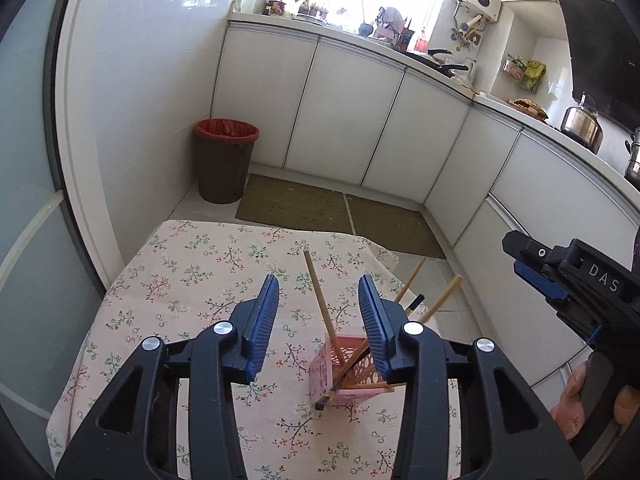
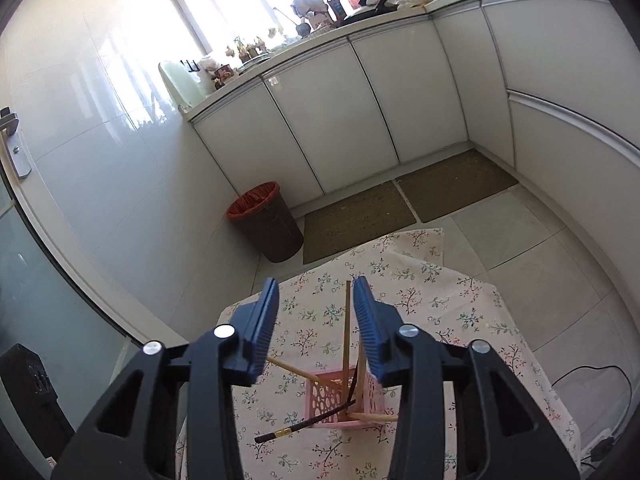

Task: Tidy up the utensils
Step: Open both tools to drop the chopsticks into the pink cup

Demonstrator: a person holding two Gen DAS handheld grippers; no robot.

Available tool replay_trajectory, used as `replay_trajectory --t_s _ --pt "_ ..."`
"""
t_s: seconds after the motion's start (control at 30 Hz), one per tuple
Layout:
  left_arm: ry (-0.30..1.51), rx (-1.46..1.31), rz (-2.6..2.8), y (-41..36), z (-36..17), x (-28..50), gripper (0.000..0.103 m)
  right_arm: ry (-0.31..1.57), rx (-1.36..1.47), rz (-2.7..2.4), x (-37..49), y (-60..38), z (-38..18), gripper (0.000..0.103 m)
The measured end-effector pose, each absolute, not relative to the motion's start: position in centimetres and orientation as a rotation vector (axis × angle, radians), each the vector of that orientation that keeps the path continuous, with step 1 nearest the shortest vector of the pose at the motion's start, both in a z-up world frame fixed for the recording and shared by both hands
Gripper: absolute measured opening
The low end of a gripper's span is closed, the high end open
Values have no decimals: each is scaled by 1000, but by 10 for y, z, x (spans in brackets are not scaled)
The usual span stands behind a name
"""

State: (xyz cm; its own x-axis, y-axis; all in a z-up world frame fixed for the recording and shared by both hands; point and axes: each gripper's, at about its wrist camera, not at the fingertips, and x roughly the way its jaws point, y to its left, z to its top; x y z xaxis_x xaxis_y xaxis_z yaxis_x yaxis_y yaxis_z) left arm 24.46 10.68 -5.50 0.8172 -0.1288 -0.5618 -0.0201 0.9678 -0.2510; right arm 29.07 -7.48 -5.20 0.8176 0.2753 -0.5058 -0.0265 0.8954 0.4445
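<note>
A pink perforated basket (image 1: pixel 325 372) stands on the floral tablecloth (image 1: pixel 192 272) and holds several chopsticks: light wooden ones (image 1: pixel 320 304) and a dark one with a gold band (image 1: pixel 344 376). They lean out in different directions. My left gripper (image 1: pixel 319 294) is open and empty, above the basket. My right gripper shows at the right edge of the left wrist view (image 1: pixel 536 268). In the right wrist view it (image 2: pixel 315 298) is open and empty, above the same basket (image 2: pixel 340 400), with a wooden chopstick (image 2: pixel 346 328) rising between its fingers and the dark one (image 2: pixel 308 424) sticking out left.
A brown bin with a red liner (image 1: pixel 224 160) stands on the floor past the table's far edge, next to green mats (image 1: pixel 296 204). White cabinets (image 1: pixel 344 112) with a cluttered counter run behind and to the right. A glass door (image 2: pixel 48 280) is on the left.
</note>
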Motion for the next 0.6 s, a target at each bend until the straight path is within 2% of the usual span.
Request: replay_trajectory --t_s 0.03,0.1,0.23,0.4,0.5,0.6 --pt "611 -252 -61 107 -55 243 44 588 428 161 287 -75 -51 42" --pt "614 -254 -68 106 -56 239 52 573 421 144 277 -77 -48 60" --pt "637 -244 -84 99 -61 229 62 558 414 90 256 -88 -46 72" --pt "674 -213 -107 84 -71 214 83 570 418 12 227 -106 -60 92" --pt "701 -188 -134 75 -79 204 95 599 423 -24 212 -118 -73 96" --pt "748 -149 -173 62 -89 199 96 640 432 -53 200 -131 -87 96"
